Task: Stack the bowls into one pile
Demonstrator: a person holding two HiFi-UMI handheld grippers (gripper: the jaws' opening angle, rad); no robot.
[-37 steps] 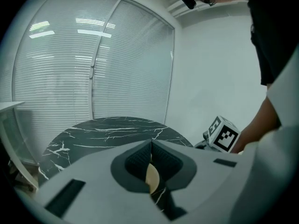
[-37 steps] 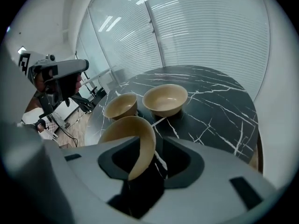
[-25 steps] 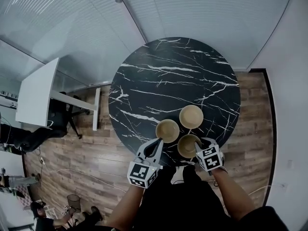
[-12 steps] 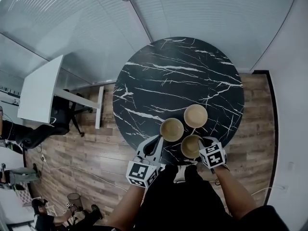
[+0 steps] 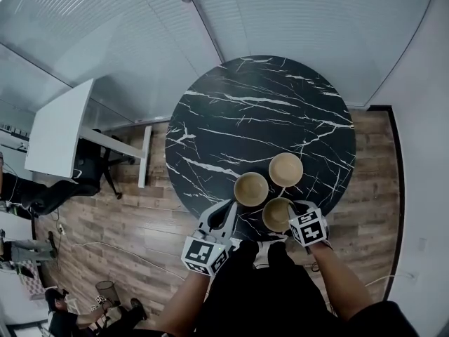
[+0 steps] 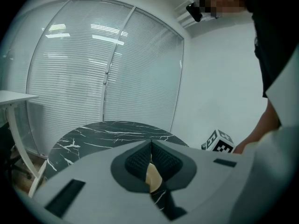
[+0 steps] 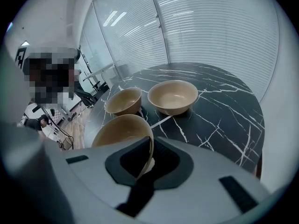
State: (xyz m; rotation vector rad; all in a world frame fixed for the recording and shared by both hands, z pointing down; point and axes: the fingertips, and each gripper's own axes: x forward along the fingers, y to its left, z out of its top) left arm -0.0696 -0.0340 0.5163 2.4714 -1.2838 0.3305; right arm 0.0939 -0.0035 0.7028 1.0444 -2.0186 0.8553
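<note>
The right tongs (image 7: 150, 153), whose jaws have just been closing, now pinch the near wall of the nearest bowl (image 7: 119, 129) between their pads (its thin rim stands up in the narrow gap), at the near edge of the black marble desk (image 5: 259, 111). Beyond it the left bowl (image 7: 124, 100) and the far bowl (image 7: 173, 96) sit side by side, unstacked. The left tongs (image 6: 151, 148) are closed tip to tip on nothing, at the desk's edge, pointing toward the left bowl.
</note>
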